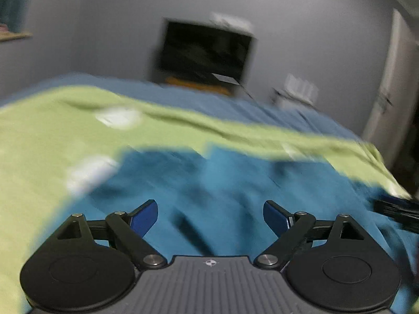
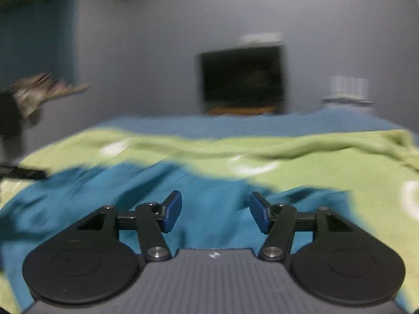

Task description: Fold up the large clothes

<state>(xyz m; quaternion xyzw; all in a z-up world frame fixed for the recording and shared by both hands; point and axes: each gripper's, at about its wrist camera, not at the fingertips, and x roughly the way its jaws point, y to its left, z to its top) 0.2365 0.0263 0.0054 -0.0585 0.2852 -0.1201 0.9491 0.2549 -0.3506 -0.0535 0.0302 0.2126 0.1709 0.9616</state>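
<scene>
Right gripper [image 2: 215, 210], jaws apart and empty, over teal garment [image 2: 209, 183] on green blanket [image 2: 340, 162].

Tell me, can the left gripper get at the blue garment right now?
Probably yes. The left gripper is open, nothing between its fingers, and the blue garment lies uncovered just ahead of it on the green blanket.
</scene>
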